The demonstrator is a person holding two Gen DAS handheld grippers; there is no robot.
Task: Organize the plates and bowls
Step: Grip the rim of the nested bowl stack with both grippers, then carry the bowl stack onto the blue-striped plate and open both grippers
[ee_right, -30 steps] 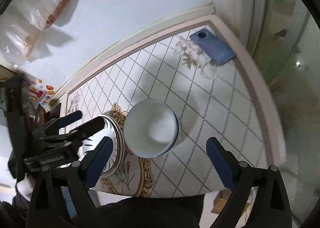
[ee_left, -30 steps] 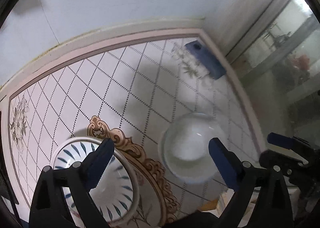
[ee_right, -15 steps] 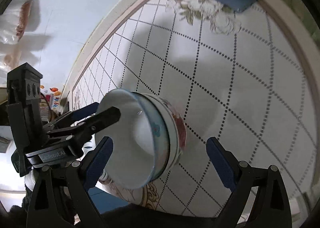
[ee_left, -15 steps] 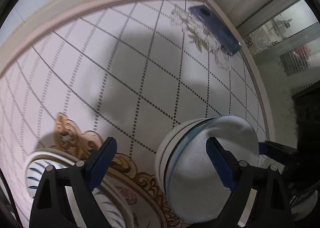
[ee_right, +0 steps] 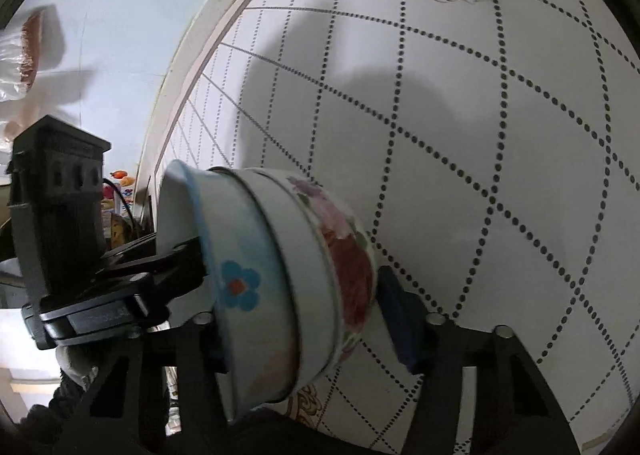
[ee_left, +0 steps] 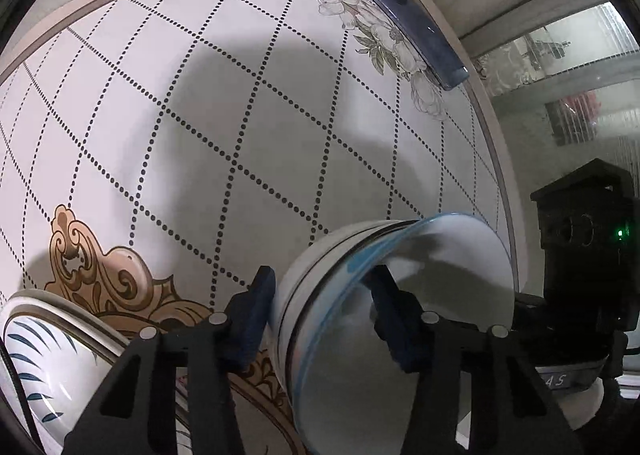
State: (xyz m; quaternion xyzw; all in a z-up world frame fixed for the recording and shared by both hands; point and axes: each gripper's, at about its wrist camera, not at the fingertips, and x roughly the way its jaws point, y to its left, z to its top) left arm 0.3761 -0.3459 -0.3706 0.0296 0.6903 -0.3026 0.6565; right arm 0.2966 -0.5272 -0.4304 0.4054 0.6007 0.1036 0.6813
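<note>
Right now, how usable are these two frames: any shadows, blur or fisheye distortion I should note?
Left wrist view: sharp; a broad soft shadow darkens the table, whose dotted grid bows with fisheye distortion; the window at right is bright. Right wrist view: the nested bowls fill the foreground, slightly smeared at the rims; the same shadow lies behind them; dark vignette in every corner of both.

white bowl (ee_right: 256, 287), blue flower; blue-leaf plate (ee_left: 36, 359).

Left gripper (ee_left: 320, 311) fingers apparently clamping bowl stack (ee_left: 360, 295)
</note>
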